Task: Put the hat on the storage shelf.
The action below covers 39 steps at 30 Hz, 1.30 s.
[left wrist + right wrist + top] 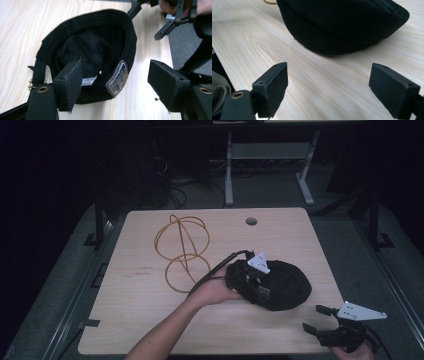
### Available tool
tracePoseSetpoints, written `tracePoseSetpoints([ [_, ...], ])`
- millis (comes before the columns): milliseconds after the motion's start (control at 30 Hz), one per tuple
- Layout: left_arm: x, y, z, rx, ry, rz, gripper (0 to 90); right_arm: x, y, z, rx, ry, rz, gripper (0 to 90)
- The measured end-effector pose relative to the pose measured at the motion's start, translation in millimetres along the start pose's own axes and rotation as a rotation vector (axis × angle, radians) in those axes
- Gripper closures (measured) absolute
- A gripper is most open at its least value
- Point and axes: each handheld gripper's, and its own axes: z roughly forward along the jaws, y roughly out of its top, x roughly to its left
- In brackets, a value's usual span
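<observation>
A black cap [287, 287] lies upside down on the wooden table [145, 320], right of the middle. In the left gripper view its hollow inside [92, 47] faces up, and a grey label [117, 78] is sewn on the near rim. My left gripper [260, 290] is open over that rim: one jaw sits inside the cap, the other outside, and neither pad presses on the cloth. My right gripper [313, 318] stands open at the table's front right corner, with bare wood between its jaws [328, 82] and the cap [342, 25] a short way ahead.
Loops of yellow cable [182, 250] lie on the left half of the table. A round hole [251, 221] is near the far edge. The right gripper [172, 20] also shows beyond the cap in the left gripper view. Dark floor and a desk frame lie behind the table.
</observation>
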Motion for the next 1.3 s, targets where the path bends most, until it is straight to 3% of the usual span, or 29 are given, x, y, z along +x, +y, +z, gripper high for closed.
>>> tracePoseSetpoints([
  [233,4.1,3.3,16.0,0.08,-0.028,0.016,36.3,0.8,0.4,-0.3,-0.004,-0.005,-0.002,15.2],
  [333,3.9,3.2,19.1,0.109,-0.025,0.038,46.1,1.5,0.7,0.5,-0.001,-0.003,-0.002,15.2],
  [500,3.1,-0.4,23.7,0.166,-0.054,0.065,58.5,2.5,0.9,1.6,-0.001,-0.005,-0.005,15.3],
  [600,2.2,-3.4,24.6,0.18,-0.084,0.081,71.5,3.3,1.2,2.2,-0.003,-0.012,-0.013,15.4],
  [767,4.8,-5.9,23.2,0.153,-0.095,0.066,79.6,6.4,1.3,4.6,-0.033,-0.017,-0.015,15.4],
  [1033,14.3,-2.5,9.3,0.015,-0.106,-0.003,80.9,8.9,4.8,6.8,-0.071,-0.007,0.009,15.6],
  [1300,22.5,1.9,-3.0,-0.068,-0.098,-0.057,81.1,10.5,12.1,9.5,-0.122,0.011,0.037,15.5],
])
